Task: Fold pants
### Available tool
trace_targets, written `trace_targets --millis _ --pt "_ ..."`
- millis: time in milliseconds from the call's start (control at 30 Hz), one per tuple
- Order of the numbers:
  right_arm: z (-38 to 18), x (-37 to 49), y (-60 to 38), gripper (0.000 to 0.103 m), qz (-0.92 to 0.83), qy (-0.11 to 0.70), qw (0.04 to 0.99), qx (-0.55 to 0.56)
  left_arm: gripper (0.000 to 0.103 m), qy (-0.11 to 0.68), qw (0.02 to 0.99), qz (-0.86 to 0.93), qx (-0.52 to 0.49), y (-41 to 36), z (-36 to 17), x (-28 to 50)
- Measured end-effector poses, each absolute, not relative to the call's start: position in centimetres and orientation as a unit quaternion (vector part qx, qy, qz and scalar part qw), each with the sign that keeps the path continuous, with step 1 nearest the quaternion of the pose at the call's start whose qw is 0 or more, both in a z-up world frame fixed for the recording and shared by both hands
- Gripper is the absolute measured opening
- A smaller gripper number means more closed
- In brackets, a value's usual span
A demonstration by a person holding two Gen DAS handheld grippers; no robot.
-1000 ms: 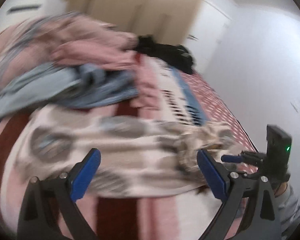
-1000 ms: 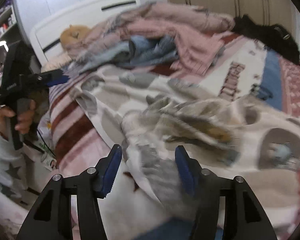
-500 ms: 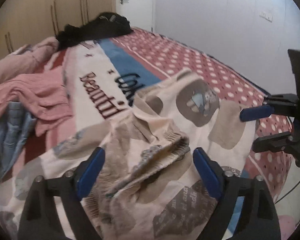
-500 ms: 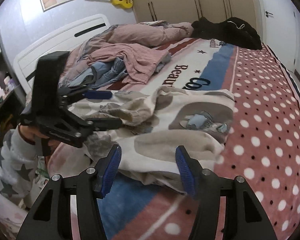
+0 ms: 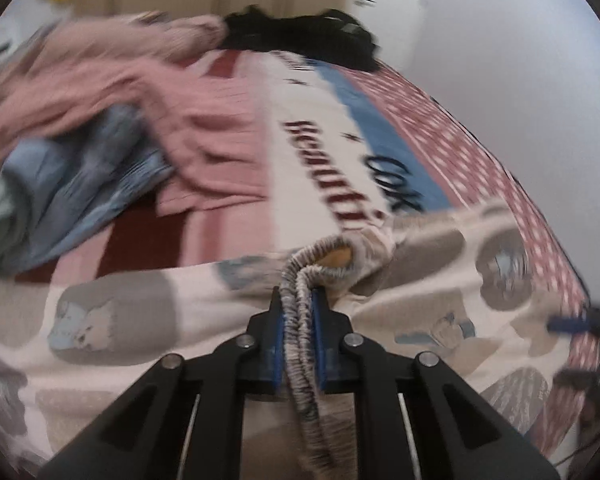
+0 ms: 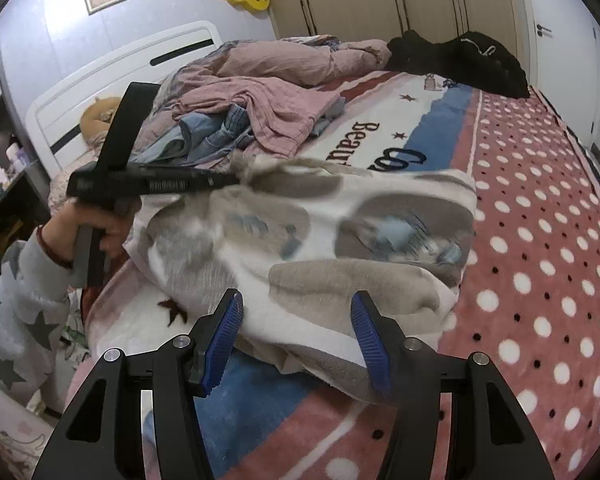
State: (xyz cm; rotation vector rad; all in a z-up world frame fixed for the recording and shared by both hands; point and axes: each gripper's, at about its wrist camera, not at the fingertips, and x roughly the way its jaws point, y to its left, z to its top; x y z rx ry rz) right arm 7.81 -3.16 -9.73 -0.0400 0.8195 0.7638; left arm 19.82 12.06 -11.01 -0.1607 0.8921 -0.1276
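Cream fleece pants [image 6: 308, 240] printed with grey patches and small blue animals lie spread in a loose, rumpled heap across the near part of the bed [image 6: 540, 240], on its pink-dotted, blue and white blanket. The left gripper [image 5: 299, 304] is closing, and the left wrist view shows its blue pads pressing on the gathered elastic waistband [image 5: 300, 320], which runs up between them. From the right wrist view the same gripper [image 6: 236, 178] has that bunched edge lifted a little off the blanket, with a hand [image 6: 96, 228] in a star-print sleeve on its handle. The right gripper [image 6: 296, 320] hangs half open just over the near edge of the pants, with cloth lying below its jaws but nothing pinched.

Judging from this, the folding has barely begun: one edge is secured, the fabric is wrinkled and no neat crease shows. Left to do, probably: take a second hold, pull the garment flat, lay leg over leg, then fold it down. A pile of pink and denim clothes [image 6: 260, 120] sits farther up the bed, well apart.
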Motion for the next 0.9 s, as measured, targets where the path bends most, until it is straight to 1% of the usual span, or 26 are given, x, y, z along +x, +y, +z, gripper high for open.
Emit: trace_targets --millis 67,100,133,167,200,267,300,333,400,500,600,700,733,767,833,867,900 --pt "-10.1 7.6 -3.1 0.052 0.367 0.395 0.842 -0.02 0.012 0.436 0.893 -0.05 -0.098 13.5 -11.7 20.0" --pt "-10.3 7.4 -3.0 0.052 0.369 0.398 0.839 -0.023 0.016 0.442 0.889 -0.046 -0.112 14.2 -12.2 20.1" --pt "-10.5 7.3 -2.9 0.052 0.37 0.4 0.838 -0.027 0.026 0.447 0.885 -0.036 -0.126 14.9 -12.7 20.2" --pt "-10.7 7.1 -2.7 0.052 0.369 0.402 0.838 -0.033 0.031 0.448 0.884 -0.026 -0.131 15.2 -13.0 20.3" --pt "-10.9 7.0 -2.6 0.052 0.368 0.404 0.837 -0.039 0.042 0.446 0.885 -0.016 -0.134 15.7 -13.1 20.2" --pt "-11.1 6.7 -2.4 0.052 0.369 0.407 0.834 -0.048 0.046 0.444 0.884 -0.024 -0.145 16.2 -13.1 19.8" --pt "-11.0 6.5 -2.4 0.052 0.37 0.406 0.834 -0.052 0.052 0.449 0.881 -0.028 -0.149 16.3 -12.9 19.7" --pt "-10.7 6.4 -2.5 0.052 0.371 0.404 0.835 -0.055 0.06 0.456 0.875 -0.039 -0.155 16.3 -12.8 19.5" --pt "-10.2 6.1 -2.8 0.052 0.374 0.398 0.836 -0.055 0.064 0.464 0.865 -0.078 -0.177 16.4 -12.4 18.6" --pt "-9.6 6.1 -3.2 0.052 0.371 0.393 0.84 -0.048 0.077 0.473 0.845 -0.133 -0.21 16.1 -12.2 16.9" --pt "-9.7 6.2 -3.2 0.052 0.368 0.395 0.841 -0.046 0.077 0.498 0.822 -0.16 -0.226 14.7 -13.4 15.9" --pt "-9.9 6.2 -2.9 0.052 0.371 0.397 0.839 -0.041 0.077 0.492 0.829 -0.152 -0.216 13.6 -13.9 15.2" --pt "-9.9 6.2 -2.8 0.052 0.372 0.396 0.838 -0.042 0.074 0.49 0.832 -0.152 -0.212 13.3 -13.8 15.1" --pt "-9.8 6.1 -2.7 0.052 0.373 0.395 0.838 -0.043 0.069 0.489 0.832 -0.153 -0.213 13.1 -13.8 15.0" --pt "-9.7 6.0 -2.6 0.052 0.374 0.393 0.839 -0.043 0.03 0.493 0.823 -0.168 -0.227 12.8 -13.7 14.9" --pt "-9.6 6.1 -2.5 0.052 0.374 0.393 0.839 -0.041 0.028 0.497 0.821 -0.168 -0.226 12.7 -13.5 14.7" --pt "-9.5 6.1 -2.6 0.052 0.374 0.393 0.839 -0.04 0.022 0.493 0.827 -0.162 -0.216 12.7 -13.2 14.5"
